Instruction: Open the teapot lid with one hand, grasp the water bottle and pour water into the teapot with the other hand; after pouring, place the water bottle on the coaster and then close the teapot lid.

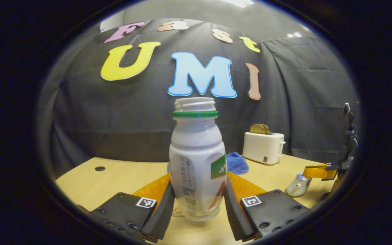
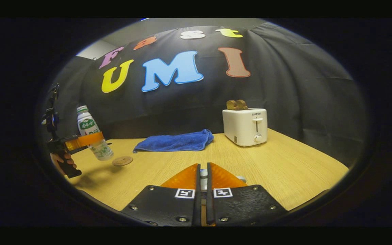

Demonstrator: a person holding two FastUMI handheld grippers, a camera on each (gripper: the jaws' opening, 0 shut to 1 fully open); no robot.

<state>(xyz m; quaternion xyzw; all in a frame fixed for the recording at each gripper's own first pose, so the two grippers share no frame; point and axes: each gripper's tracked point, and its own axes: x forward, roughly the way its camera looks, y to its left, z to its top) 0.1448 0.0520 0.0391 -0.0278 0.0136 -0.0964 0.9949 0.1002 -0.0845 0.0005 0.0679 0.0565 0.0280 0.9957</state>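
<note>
water bottle (image 1: pixel 196 160): white body, green neck ring, green label patch with white lettering, red-orange streak low on its side, clear base. Teapot (image 1: pixel 298 185): white with small blue markings. Coaster (image 2: pixel 122 160): brown. Towel (image 2: pixel 175 141): solid blue. Toaster (image 2: pixel 245 126): white; toast in it (image 2: pixel 236 104) is brown. Surface (image 2: pixel 284 170): light wood grain. Both tool bodies carry black-and-white square marker tags; left tool (image 1: pixel 198 204), right tool (image 2: pixel 203 180).

The middle of the table (image 2: pixel 250 163) lies open; the blue cloth (image 2: pixel 175 141) and the toaster (image 2: pixel 245 126) stand along its far edge.
</note>
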